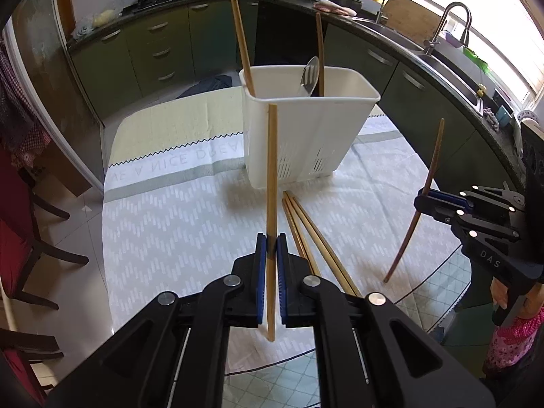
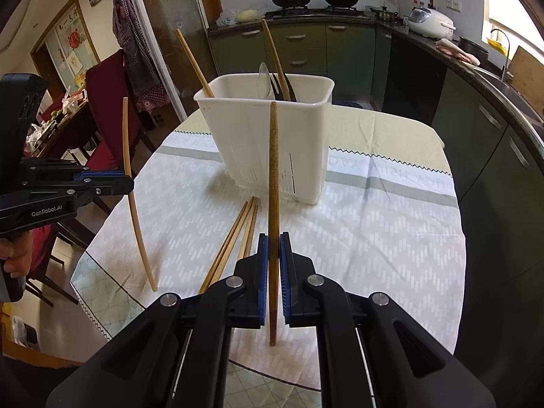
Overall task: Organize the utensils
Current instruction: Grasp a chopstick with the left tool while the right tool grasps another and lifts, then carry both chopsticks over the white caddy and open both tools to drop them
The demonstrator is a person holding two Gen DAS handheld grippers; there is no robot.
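Note:
A white plastic utensil holder (image 1: 307, 136) (image 2: 268, 136) stands on the table and holds two chopsticks and a metal utensil (image 1: 308, 76). My left gripper (image 1: 271, 243) is shut on a light wooden chopstick (image 1: 272, 170), held upright in front of the holder; it also shows in the right wrist view (image 2: 131, 183). My right gripper (image 2: 274, 244) is shut on a darker brown chopstick (image 2: 274, 170), also upright; it shows at the right in the left wrist view (image 1: 425, 200). Three chopsticks (image 1: 316, 238) (image 2: 234, 238) lie on the cloth between the grippers and the holder.
The round table carries a pale patterned cloth (image 1: 176, 224) (image 2: 374, 238). Dark red chairs (image 2: 112, 108) stand to the left. Green kitchen cabinets (image 1: 153, 44), a stove with pans and a sink (image 1: 452, 54) line the walls behind.

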